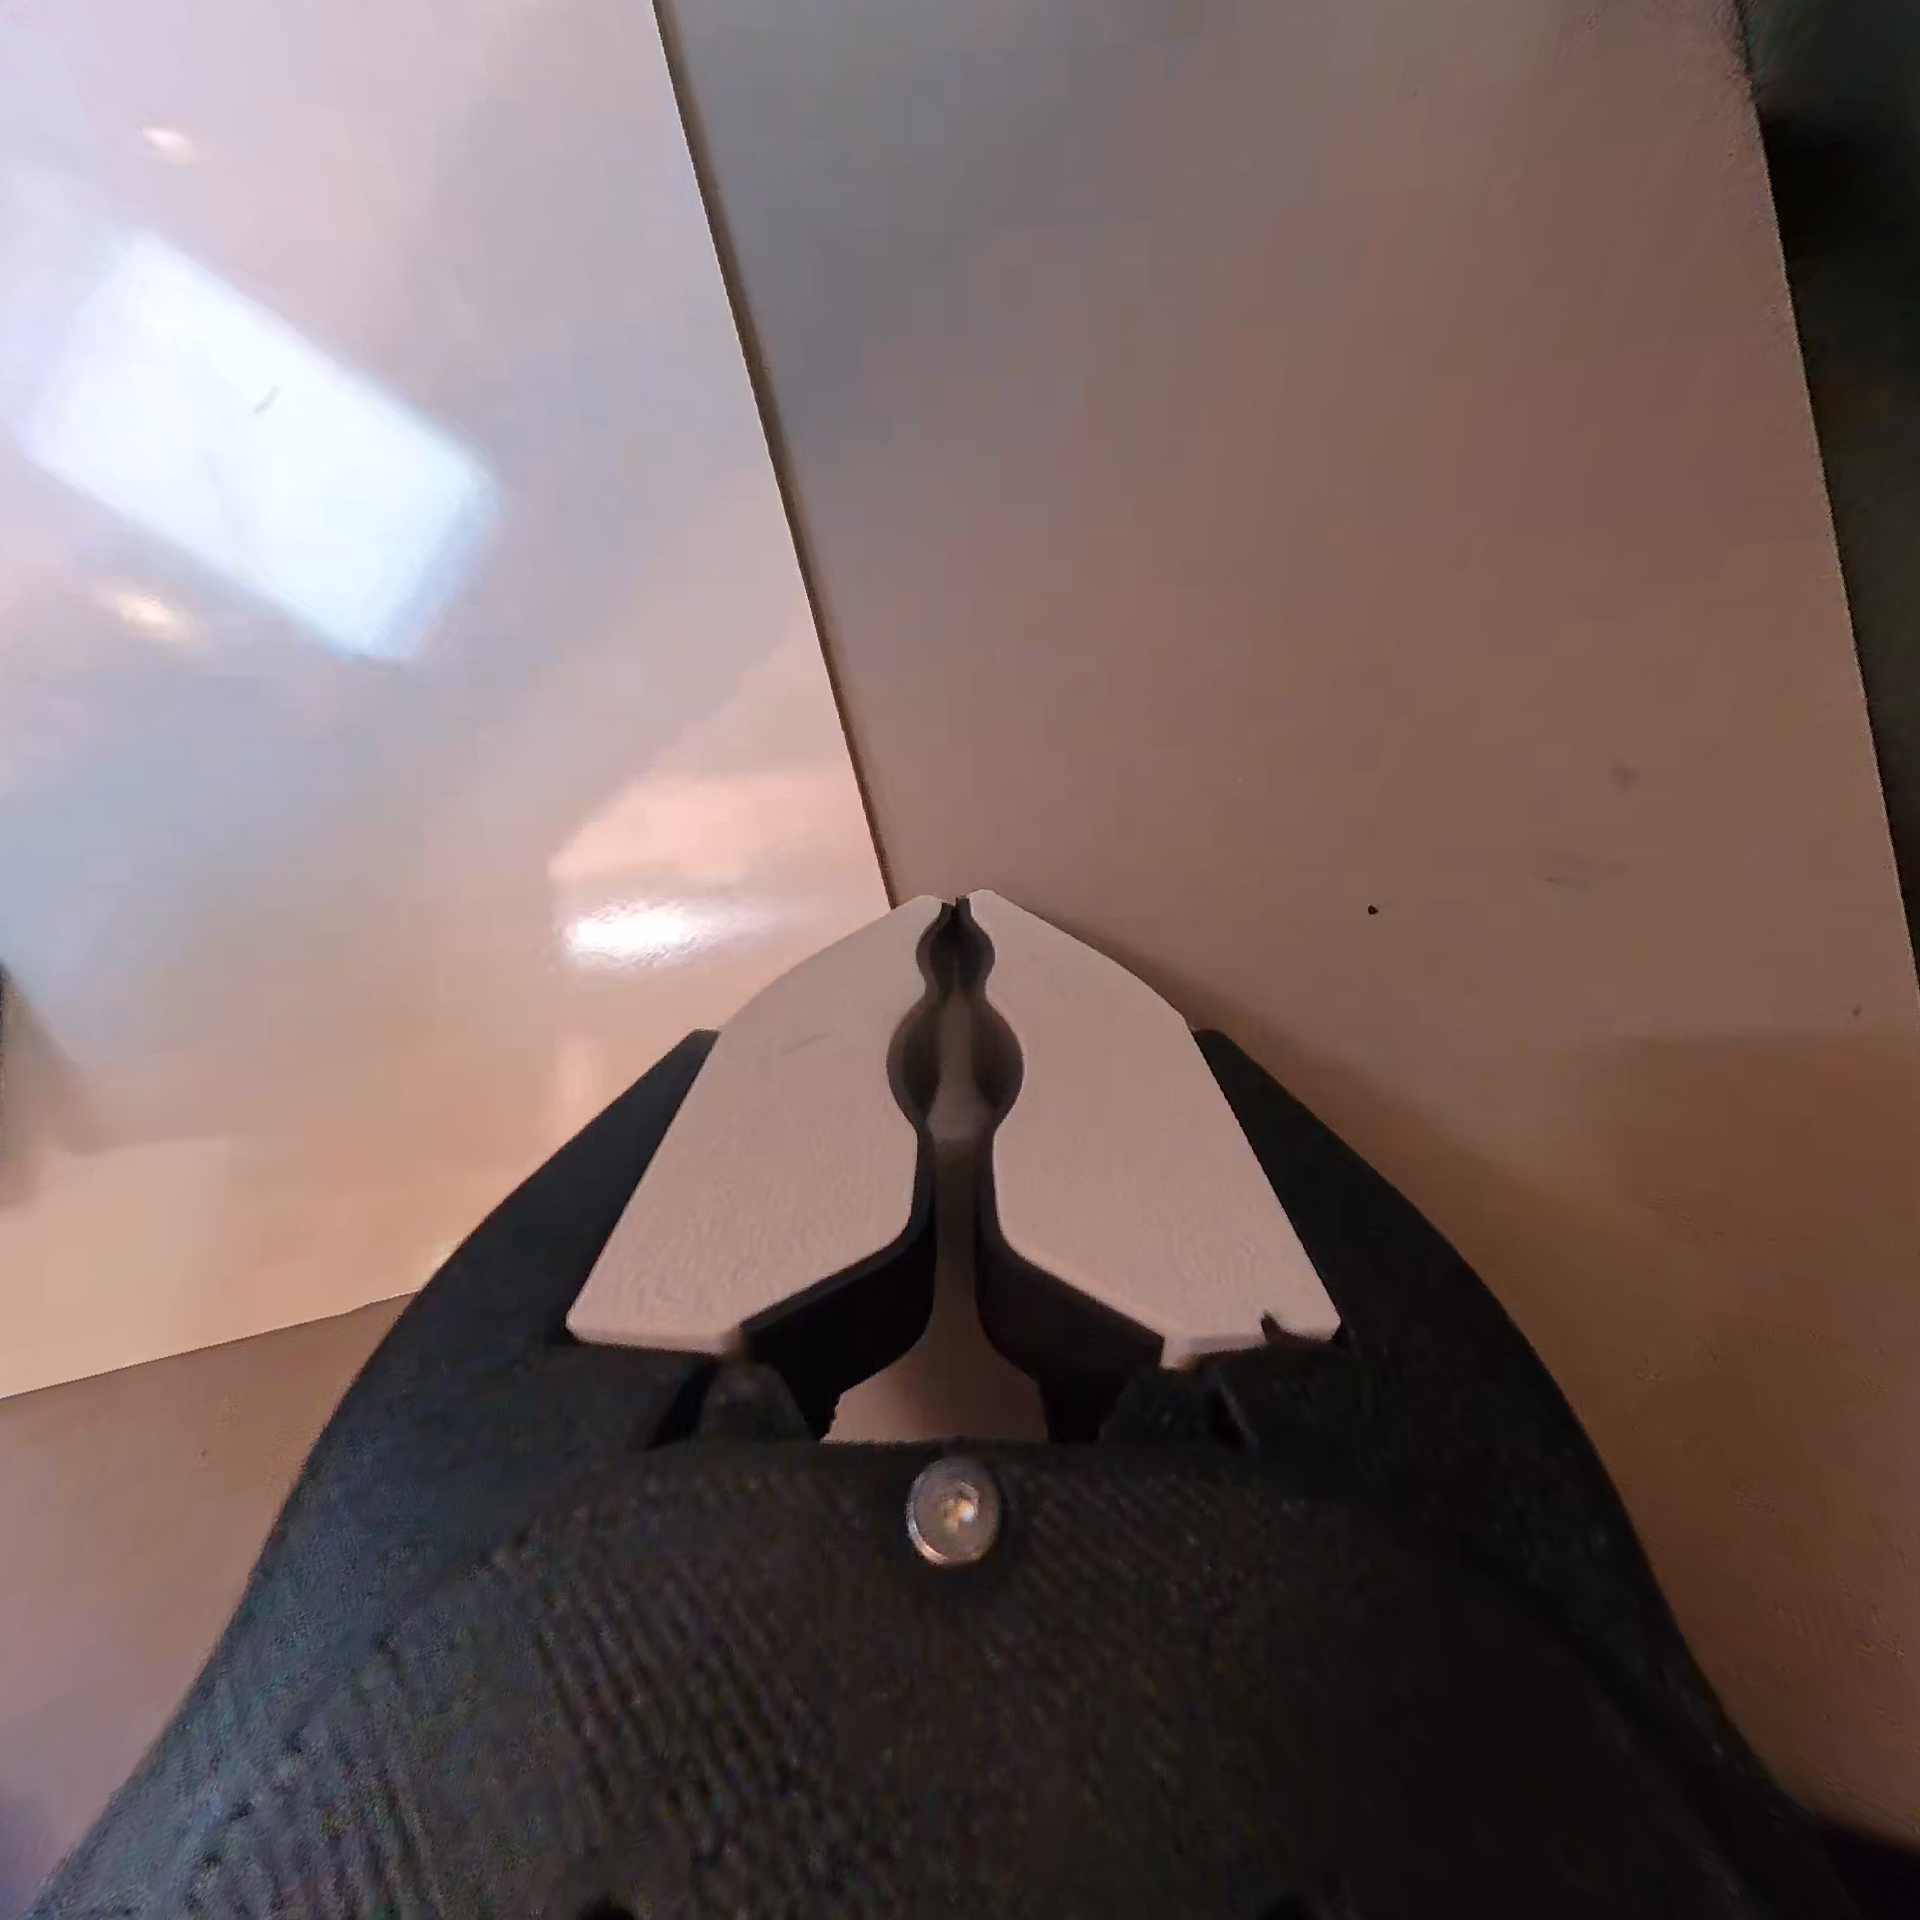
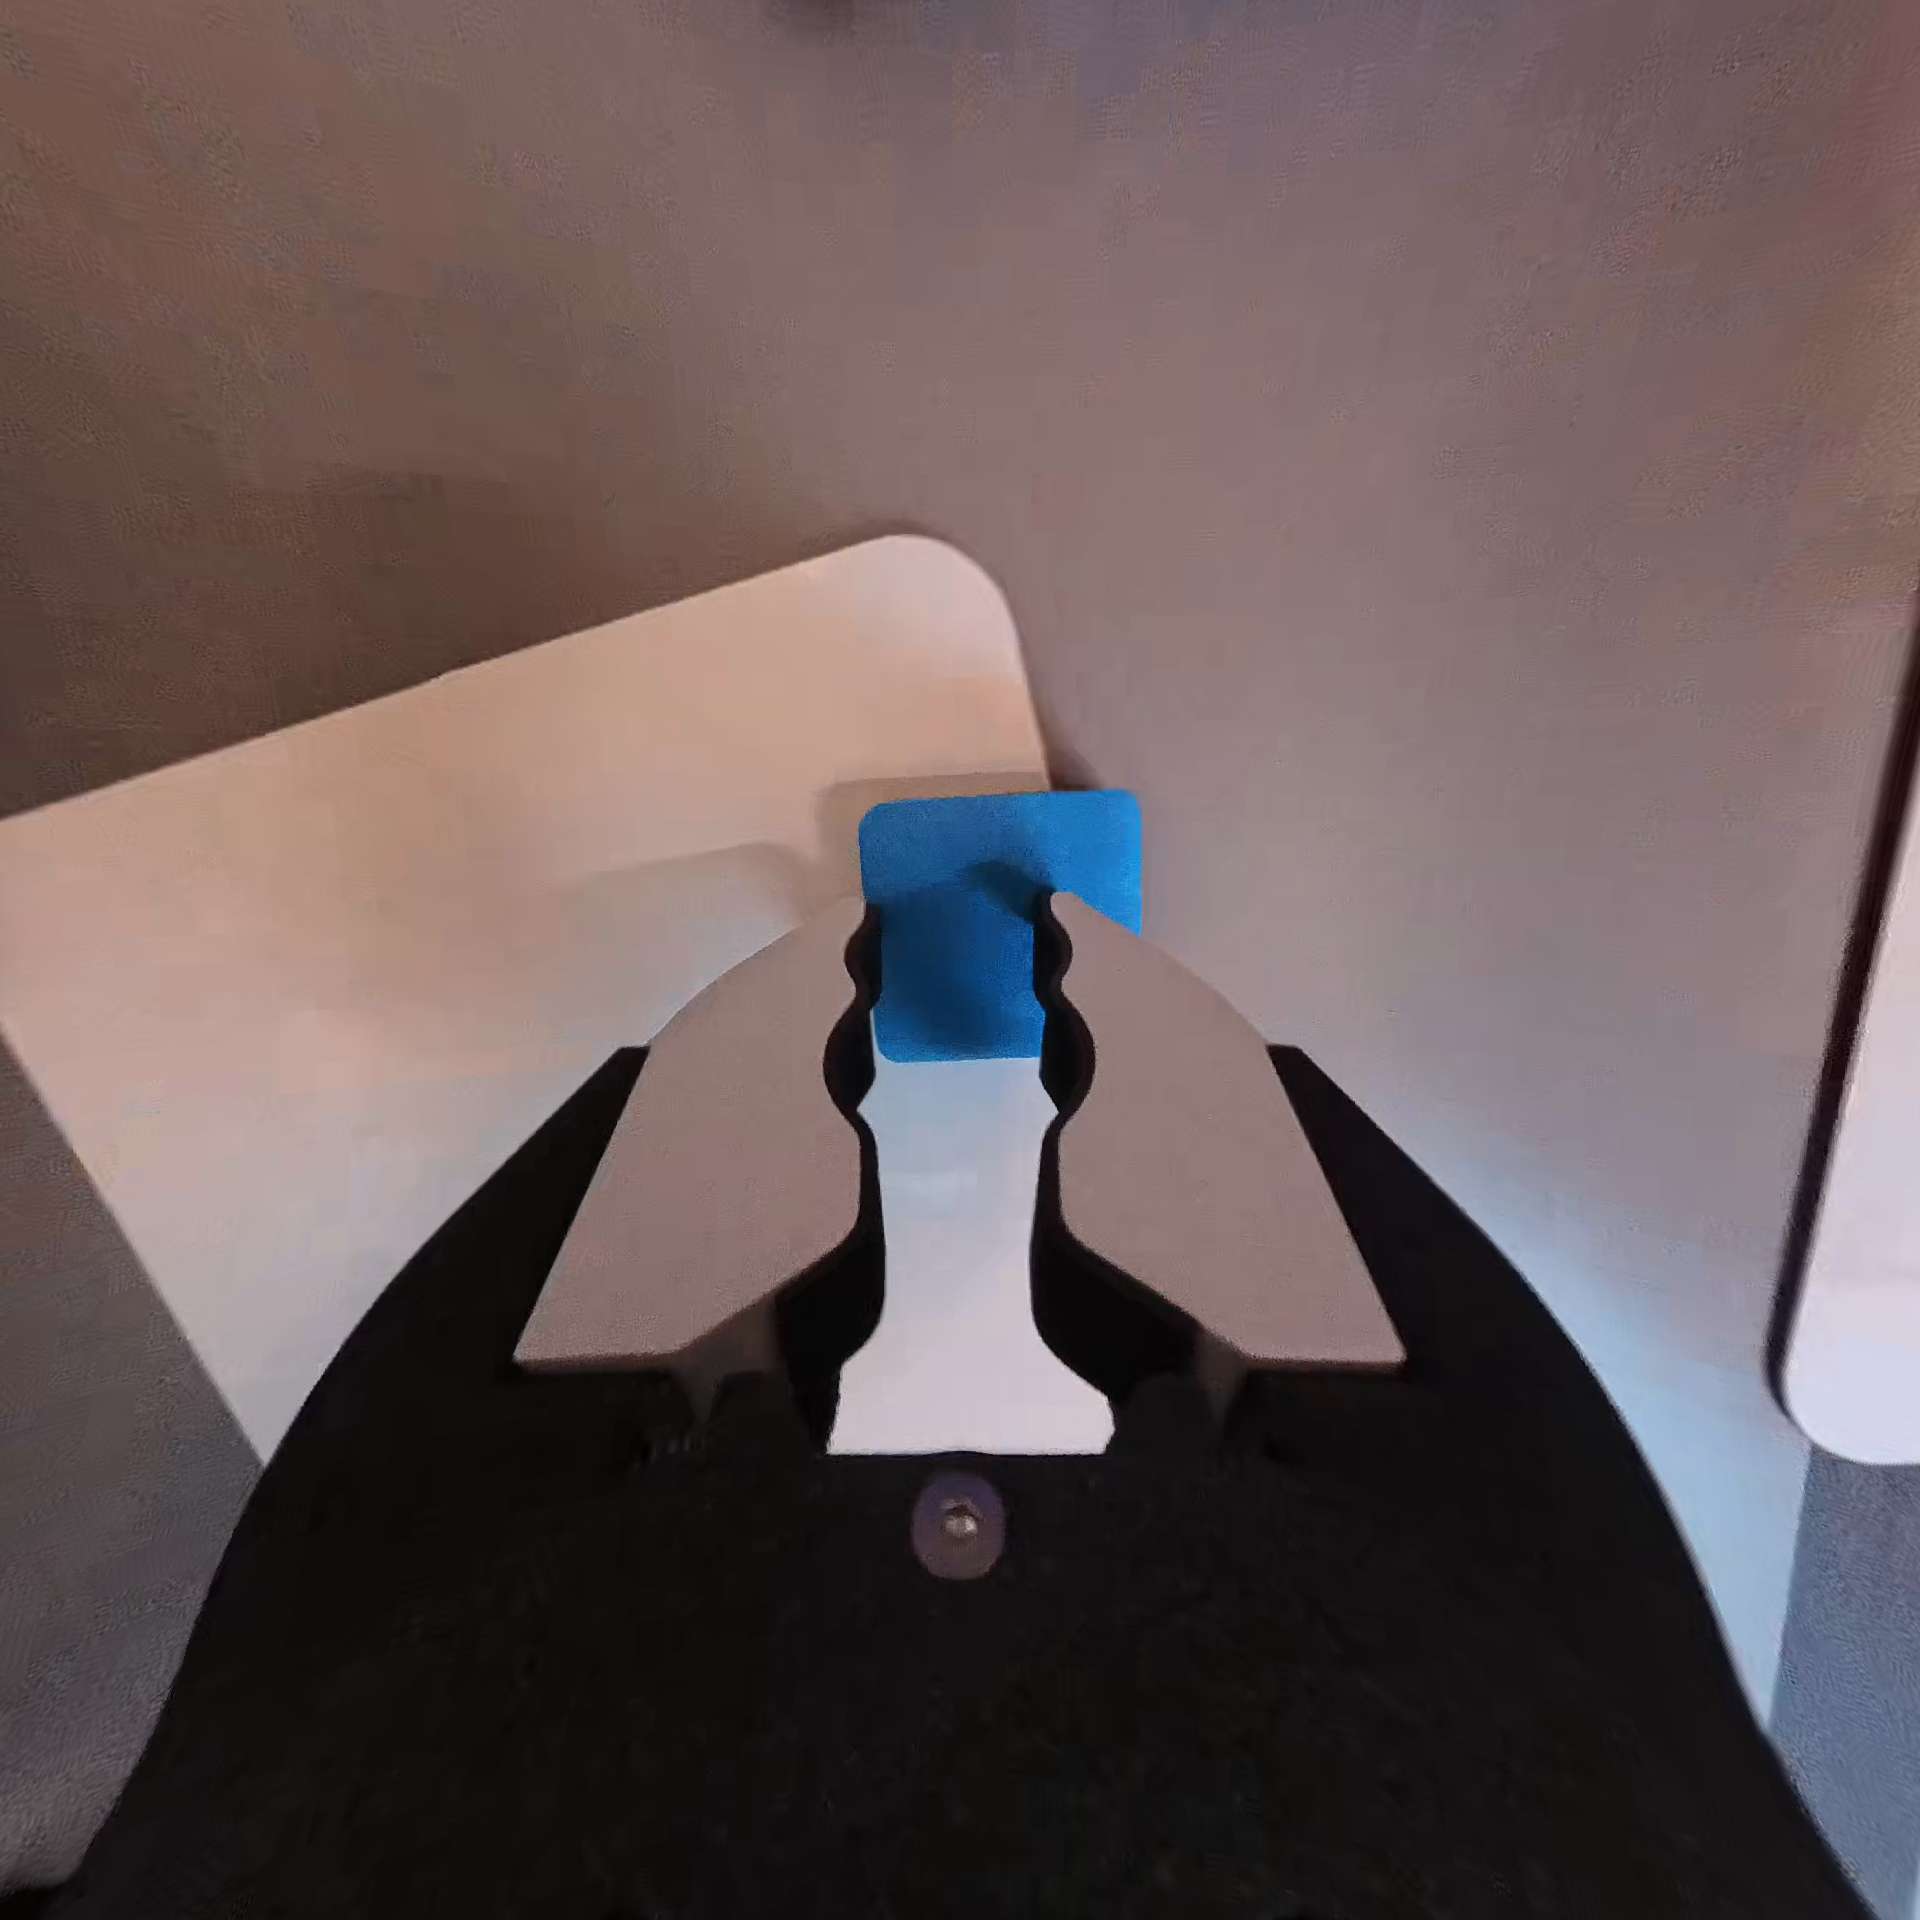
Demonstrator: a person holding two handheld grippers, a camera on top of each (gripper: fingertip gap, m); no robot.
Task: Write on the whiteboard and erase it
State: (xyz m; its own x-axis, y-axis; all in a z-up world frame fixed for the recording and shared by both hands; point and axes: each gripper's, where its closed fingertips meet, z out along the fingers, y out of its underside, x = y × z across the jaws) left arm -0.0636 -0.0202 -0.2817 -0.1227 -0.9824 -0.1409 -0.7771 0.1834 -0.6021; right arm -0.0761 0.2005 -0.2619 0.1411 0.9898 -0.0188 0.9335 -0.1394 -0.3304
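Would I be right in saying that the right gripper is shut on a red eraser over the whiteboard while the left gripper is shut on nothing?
Not quite: the eraser in the right gripper is blue, as the right wrist view shows. The rest holds: it is over the whiteboard, and the left gripper is shut on nothing.

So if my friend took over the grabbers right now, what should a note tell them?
Left gripper: shut, holding nothing, its tip by the whiteboard's edge.
Right gripper: shut on the blue eraser, at the board's rounded corner.
Board: no marks seen in either view, though only part of it shows.
Pen: not in view.
Done: eraser picked up.
Left: check the rest of the board for writing, wipe any that remains, then put the eraser down.
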